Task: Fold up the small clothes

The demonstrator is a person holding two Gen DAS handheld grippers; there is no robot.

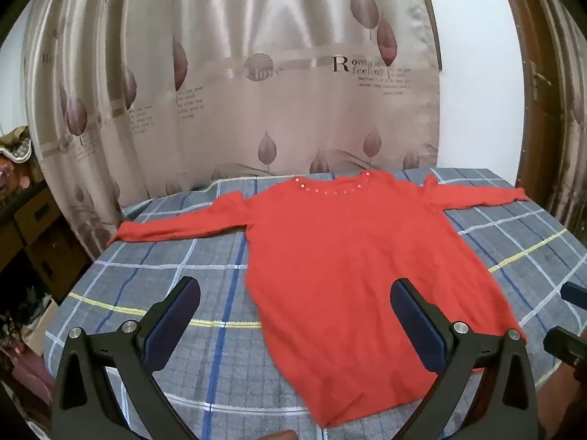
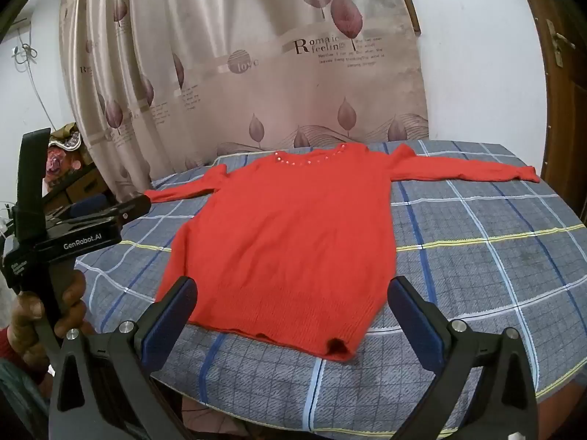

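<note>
Sweater (image 1: 341, 256) flat on plaid cloth (image 1: 165, 256), sleeves spread; both grippers' jaws apart, seemingly empty.

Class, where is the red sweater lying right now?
The red sweater lies flat, sleeves spread, on the plaid cloth in front of the curtain, centred in both wrist views beyond the open grippers.

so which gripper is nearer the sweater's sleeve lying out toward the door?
Right. The right gripper hovers open over the hem on that sleeve's side; the left gripper hovers open by the hem's opposite edge.
</note>
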